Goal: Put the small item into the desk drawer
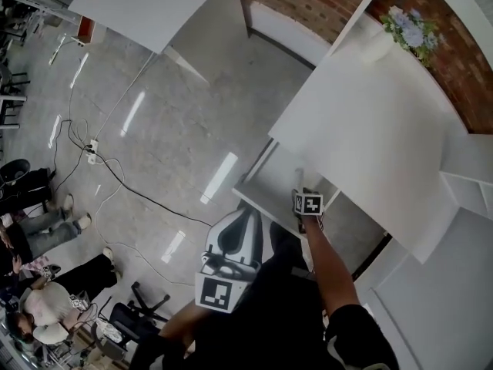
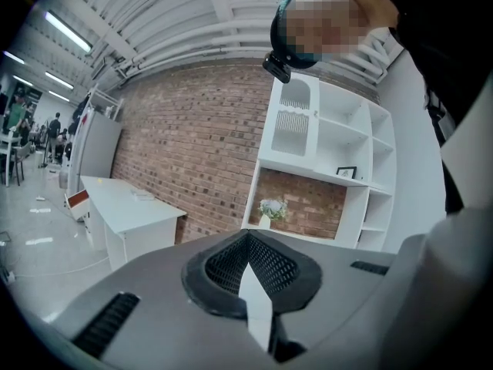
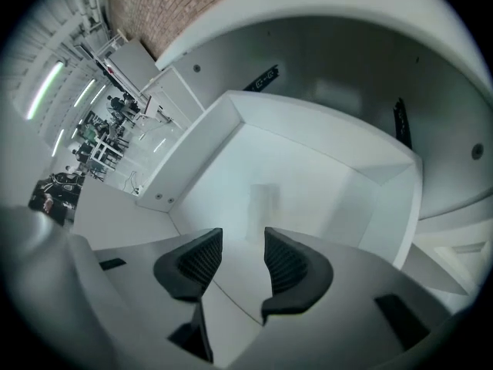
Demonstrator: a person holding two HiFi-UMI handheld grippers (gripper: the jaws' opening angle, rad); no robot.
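Left gripper [image 2: 248, 243], jaws closed together on nothing, is hovering roughly level. Right gripper [image 3: 243, 241], jaws standing wide and empty, is pointing down into the open drawer [image 3: 192, 156] of the white desk [image 1: 370, 122]. Small item [image 3: 264, 199], pale and blurred, is lying on the drawer's bottom, clear of the jaws. Brick wall [image 2: 200, 145] is backing the room.

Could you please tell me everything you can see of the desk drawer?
The desk drawer is a plain white, matte, shallow box with low walls, seemingly painted board. It stands pulled out from under the white desk, open on top. A faint pale shape lies on its floor, too blurred to identify. The right hand-held gripper hangs above it, jaws apart and empty, not touching it.
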